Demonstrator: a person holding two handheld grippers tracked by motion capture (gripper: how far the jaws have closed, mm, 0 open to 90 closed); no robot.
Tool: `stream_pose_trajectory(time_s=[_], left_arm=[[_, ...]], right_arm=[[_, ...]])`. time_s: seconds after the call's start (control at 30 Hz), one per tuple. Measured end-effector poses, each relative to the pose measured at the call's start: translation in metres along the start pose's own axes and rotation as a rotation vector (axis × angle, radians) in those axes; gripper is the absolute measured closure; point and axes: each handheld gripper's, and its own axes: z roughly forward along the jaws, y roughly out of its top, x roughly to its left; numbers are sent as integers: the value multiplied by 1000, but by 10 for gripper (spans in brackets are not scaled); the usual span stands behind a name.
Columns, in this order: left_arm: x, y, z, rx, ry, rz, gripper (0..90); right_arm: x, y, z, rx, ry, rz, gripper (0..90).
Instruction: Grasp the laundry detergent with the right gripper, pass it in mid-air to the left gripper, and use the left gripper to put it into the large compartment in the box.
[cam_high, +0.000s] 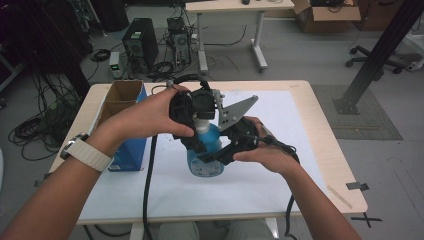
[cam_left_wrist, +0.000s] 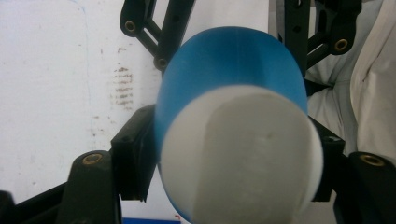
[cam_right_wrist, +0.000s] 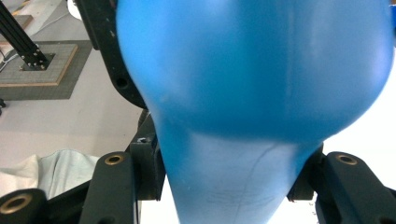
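A blue bottle with a white cap stands on the white mat in the high view. My left gripper comes down from above, its jaws shut on the cap. In the left gripper view the cap sits between the two pads, with the blue body below it. My right gripper reaches in from the right and is shut on the bottle's body. In the right gripper view the blue bottle is pinched between the pads of that gripper.
An open blue cardboard box stands on the table's left side, close to my left forearm. Cables trail from both grippers toward the near table edge. A strip of tape lies at the right corner.
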Motion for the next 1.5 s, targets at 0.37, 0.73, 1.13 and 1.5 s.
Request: stream_pose_trajectory(time_s=[0.37, 0.73, 1.13, 1.5], left_arm=[[0, -1, 1, -3, -4, 5, 372], [-1, -2, -1, -19, -2, 5, 375], [6, -5, -4, 7, 10, -72, 376], [10, -16, -19, 47, 37, -200, 376]], right_arm=[[0, 0, 1, 0, 0, 0, 444], [1, -1, 1, -15, 3, 4, 440], [-2, -4, -8, -35, -19, 66, 222], [-8, -28, -36, 126, -115, 134, 86]])
